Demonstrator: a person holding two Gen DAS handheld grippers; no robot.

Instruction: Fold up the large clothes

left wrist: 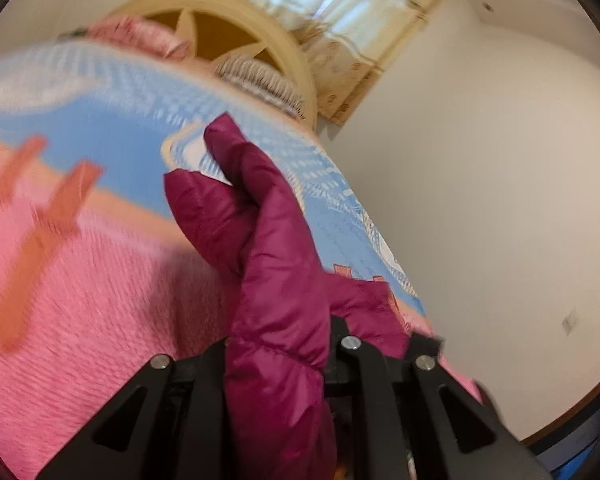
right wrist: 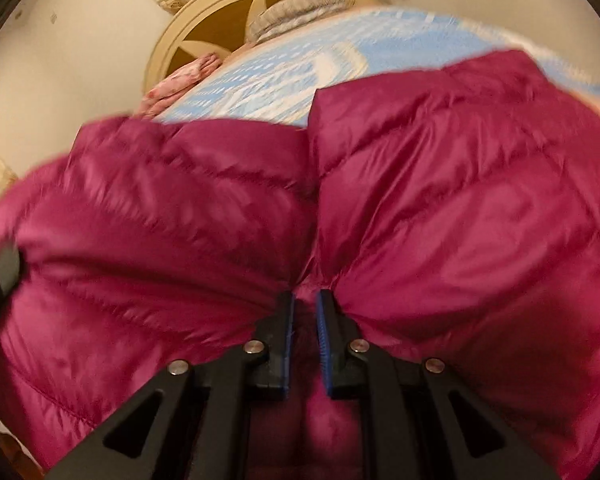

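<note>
Left gripper [left wrist: 300, 344]: clenched on a puffy strip of the magenta down jacket [right wrist: 440, 184].
Right gripper [right wrist: 305, 300]: clamped on a jacket pleat.
Jacket: spread across the bed [left wrist: 100, 272], near its foot edge.
Advice: both held parts should be raised evenly, seams kept aligned.

We see a pink-and-blue bedspread [left wrist: 100, 240] (blurred) beneath a cream headboard [left wrist: 236, 12]. Striped pillows [left wrist: 260, 76] lean there; a curtained window [left wrist: 332, 4] sits above.

glossy quilted magenta jacket [right wrist: 440, 184] on matt woven blanket [left wrist: 100, 280], by wooden headboard [left wrist: 236, 12].
</note>
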